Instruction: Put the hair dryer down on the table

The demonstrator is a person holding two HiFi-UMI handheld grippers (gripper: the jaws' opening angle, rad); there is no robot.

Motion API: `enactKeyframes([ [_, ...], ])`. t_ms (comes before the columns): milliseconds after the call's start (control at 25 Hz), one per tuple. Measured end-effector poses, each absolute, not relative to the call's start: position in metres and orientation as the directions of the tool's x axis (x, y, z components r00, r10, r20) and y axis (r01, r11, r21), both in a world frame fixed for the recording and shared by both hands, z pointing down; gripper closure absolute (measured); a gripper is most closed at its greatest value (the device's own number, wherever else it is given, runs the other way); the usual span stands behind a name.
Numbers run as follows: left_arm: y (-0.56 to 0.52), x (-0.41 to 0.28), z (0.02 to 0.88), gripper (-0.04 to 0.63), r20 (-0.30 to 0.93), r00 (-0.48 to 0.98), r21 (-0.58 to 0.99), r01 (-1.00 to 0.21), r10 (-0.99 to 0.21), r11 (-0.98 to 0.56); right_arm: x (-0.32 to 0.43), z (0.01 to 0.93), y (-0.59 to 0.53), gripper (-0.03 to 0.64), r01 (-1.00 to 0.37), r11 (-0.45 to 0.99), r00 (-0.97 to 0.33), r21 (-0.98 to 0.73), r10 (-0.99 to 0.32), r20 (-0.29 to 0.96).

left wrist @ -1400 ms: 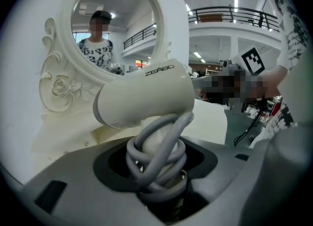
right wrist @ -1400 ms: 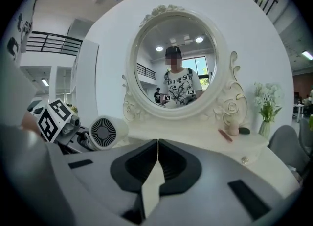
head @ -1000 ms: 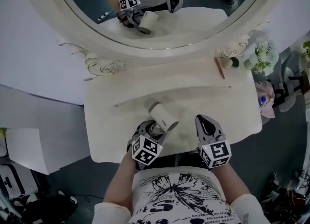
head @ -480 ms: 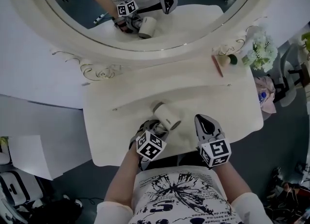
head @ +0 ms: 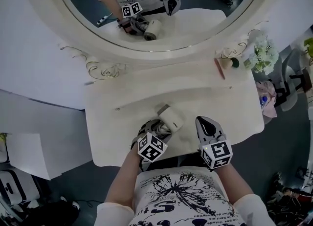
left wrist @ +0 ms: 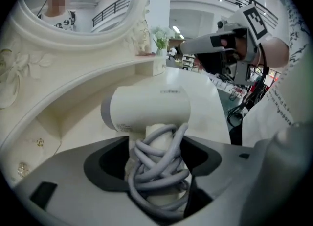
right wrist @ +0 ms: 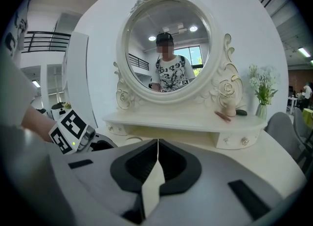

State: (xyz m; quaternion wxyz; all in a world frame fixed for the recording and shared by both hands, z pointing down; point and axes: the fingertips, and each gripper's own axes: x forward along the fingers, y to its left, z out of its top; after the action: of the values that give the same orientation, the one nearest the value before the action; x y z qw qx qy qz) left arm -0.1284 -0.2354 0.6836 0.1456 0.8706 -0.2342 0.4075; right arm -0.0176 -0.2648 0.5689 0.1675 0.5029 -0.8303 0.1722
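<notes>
A white hair dryer [head: 170,118] lies with its barrel on the white dressing table [head: 215,95], in front of me. Its handle, wound with grey cord [left wrist: 159,164], sits between the jaws of my left gripper [head: 155,128]. Those jaws are opening, and in the left gripper view they still touch the cord on both sides of the dryer [left wrist: 149,108]. My right gripper [head: 208,124] hovers just right of the dryer, shut with nothing in it. In the right gripper view only a thin slit shows between its jaws [right wrist: 157,144].
A round mirror [head: 161,5] in a carved frame rises behind a raised shelf [head: 186,76]. At the shelf's right end lie a pink stick [head: 221,68] and a small cup [head: 228,63], with white flowers [head: 264,54] beyond. The table's front edge runs under both grippers.
The dryer's barrel has come down and swung a little right, onto the table top. My left gripper has followed it. The right gripper has hardly moved.
</notes>
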Motion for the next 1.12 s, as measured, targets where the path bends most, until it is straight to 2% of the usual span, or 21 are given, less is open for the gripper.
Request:
enactKeyframes([
  [40,-0.236,-0.126,0.676,0.265,0.745,0.593,0.085,-0.538,-0.305,-0.838,-0.019,0.568,-0.264,0.597,-0.891,0.439,-0.441,-0.115,-0.777,0.449],
  [80,-0.238,-0.125,0.668,0.260,0.708,0.628,0.109,-0.550,-0.324,-0.828,-0.020,0.567,-0.263,0.597,-0.890,0.442,-0.442,-0.113,-0.777,0.448],
  [480,-0.250,-0.141,0.577,0.266,0.478,0.644,0.020,-0.688,-0.598,-0.725,-0.024,0.544,-0.252,0.597,-0.880,0.459,-0.467,-0.125,-0.784,0.409],
  [520,-0.251,-0.143,0.565,0.300,0.451,0.636,0.000,-0.701,-0.626,-0.713,-0.025,0.539,-0.251,0.597,-0.876,0.465,-0.475,-0.128,-0.784,0.400],
  [560,-0.252,-0.146,0.554,0.373,0.425,0.626,-0.014,-0.717,-0.654,-0.696,-0.027,0.534,-0.250,0.597,-0.871,0.473,-0.484,-0.131,-0.784,0.389],
  [760,-0.260,-0.164,0.510,0.527,0.337,0.563,-0.024,-0.796,-0.755,-0.605,-0.031,0.499,-0.248,0.598,-0.853,0.512,-0.516,-0.101,-0.799,0.309],
  [880,-0.262,-0.180,0.494,0.565,0.306,0.530,-0.008,-0.829,-0.791,-0.559,-0.035,0.480,-0.246,0.598,-0.850,0.521,-0.523,-0.084,-0.812,0.257],
  [1120,-0.261,-0.220,0.449,0.574,0.190,0.449,-0.038,-0.885,-0.873,-0.464,-0.049,0.453,-0.244,0.598,-0.828,0.556,-0.559,-0.070,-0.811,0.172],
])
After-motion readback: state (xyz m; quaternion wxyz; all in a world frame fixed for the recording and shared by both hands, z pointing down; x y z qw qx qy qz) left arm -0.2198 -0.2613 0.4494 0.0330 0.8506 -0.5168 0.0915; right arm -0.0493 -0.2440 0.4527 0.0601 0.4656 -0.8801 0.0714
